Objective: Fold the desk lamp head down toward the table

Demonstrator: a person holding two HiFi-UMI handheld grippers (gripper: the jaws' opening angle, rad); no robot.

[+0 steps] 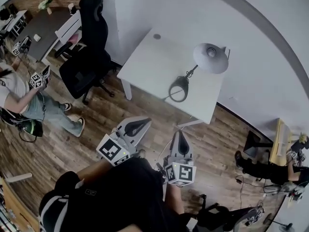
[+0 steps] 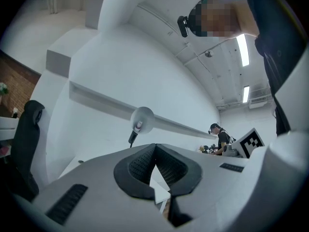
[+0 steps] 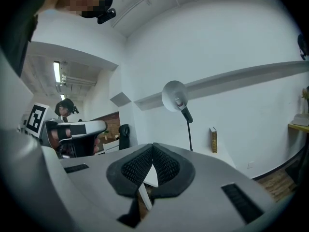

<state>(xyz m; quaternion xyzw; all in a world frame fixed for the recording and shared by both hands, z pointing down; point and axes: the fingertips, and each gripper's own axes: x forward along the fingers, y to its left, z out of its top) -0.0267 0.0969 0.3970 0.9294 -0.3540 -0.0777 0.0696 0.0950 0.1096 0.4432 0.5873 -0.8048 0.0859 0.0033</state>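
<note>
A white desk lamp stands on the white table (image 1: 145, 62), its round head (image 1: 211, 57) raised on a thin dark arm above a ring-shaped base (image 1: 179, 89). Both grippers hang over the wooden floor short of the table's front edge, pointing at it. My left gripper (image 1: 140, 123) is shut and empty; my right gripper (image 1: 179, 138) beside it is shut and empty too. The lamp head (image 2: 142, 120) shows above the jaws in the left gripper view, and the same lamp head (image 3: 174, 96) is seen from the right gripper view, well ahead of both.
A black office chair (image 1: 89, 57) stands left of the table. A small book (image 3: 213, 139) stands upright on the table's far side. A seated person (image 1: 19, 98) is at the left and another person (image 1: 270, 170) at the right. A wall runs behind the table.
</note>
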